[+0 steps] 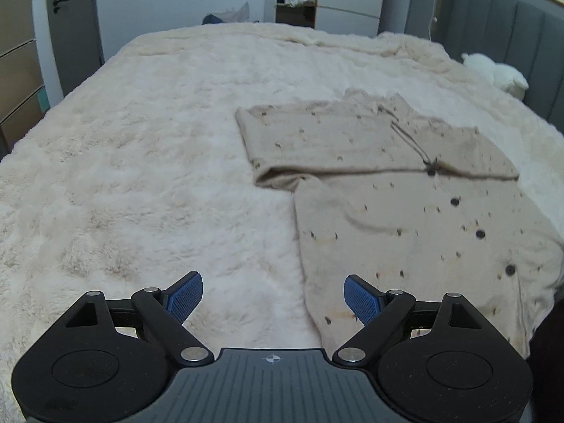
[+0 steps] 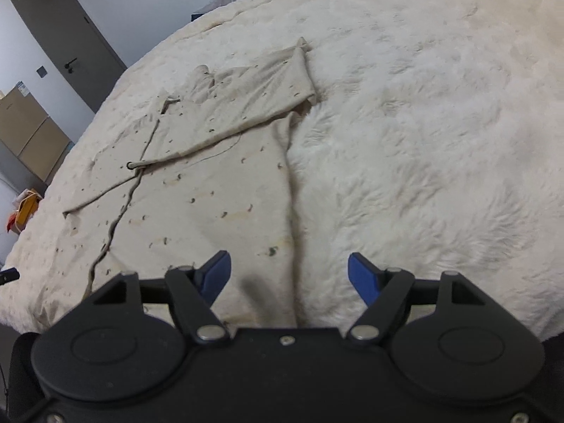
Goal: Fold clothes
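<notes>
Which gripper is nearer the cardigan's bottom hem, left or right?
Right. The right gripper hangs open directly over the cardigan near its hem and side edge; the left gripper, also open, is mostly over the fluffy blanket beside it.

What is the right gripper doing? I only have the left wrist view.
Observer: The right gripper is open, with nothing between its pads.
Operator: Where is it relative to the cardigan?
Observer: It straddles the side edge of the cardigan: one finger is above the cloth, the other above the fluffy blanket.
Operator: Anything near the bed that I can't see?
Observer: An orange bag sits on the floor beyond the bed's edge, at the left of the right wrist view.
</notes>
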A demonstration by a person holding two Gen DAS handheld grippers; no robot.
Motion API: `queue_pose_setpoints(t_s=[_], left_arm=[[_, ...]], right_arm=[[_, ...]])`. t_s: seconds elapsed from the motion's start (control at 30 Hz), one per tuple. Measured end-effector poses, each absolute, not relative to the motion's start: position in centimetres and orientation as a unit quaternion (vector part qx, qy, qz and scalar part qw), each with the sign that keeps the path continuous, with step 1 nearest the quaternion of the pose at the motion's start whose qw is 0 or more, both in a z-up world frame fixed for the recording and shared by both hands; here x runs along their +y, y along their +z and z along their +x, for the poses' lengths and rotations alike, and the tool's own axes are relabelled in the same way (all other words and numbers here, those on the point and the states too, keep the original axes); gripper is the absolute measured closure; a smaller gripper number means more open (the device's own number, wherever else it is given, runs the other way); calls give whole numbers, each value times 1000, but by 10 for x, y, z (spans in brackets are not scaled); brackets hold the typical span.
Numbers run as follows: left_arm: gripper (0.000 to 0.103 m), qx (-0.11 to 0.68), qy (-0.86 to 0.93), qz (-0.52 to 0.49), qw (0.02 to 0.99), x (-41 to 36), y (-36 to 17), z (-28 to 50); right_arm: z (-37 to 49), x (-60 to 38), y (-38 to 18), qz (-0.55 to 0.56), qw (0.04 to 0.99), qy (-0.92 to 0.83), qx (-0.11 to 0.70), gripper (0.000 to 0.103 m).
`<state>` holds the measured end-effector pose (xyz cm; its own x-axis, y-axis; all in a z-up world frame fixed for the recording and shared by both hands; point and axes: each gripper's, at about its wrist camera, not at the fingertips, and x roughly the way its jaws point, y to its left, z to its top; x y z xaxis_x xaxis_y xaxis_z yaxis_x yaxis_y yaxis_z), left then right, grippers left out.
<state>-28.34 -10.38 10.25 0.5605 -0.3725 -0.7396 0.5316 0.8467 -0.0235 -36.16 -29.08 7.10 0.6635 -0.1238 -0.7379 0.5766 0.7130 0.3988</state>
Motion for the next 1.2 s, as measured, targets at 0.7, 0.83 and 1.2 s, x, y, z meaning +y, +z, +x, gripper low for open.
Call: queue_pose_setpoints(t_s=[0.7,0.83,1.2], left_arm=[[30,480,-326,10,814,-85,78,-262],[42,523,-364,-19,771,-94,60,-257],[78,620,-398,-93,670,-122,3,-251]], right_arm=[[-361,-302,65,321,858,-174,362,31],[-360,-310,58,344,854,-156,357,31],[-353,-316,33,418,831,-33,366,59]])
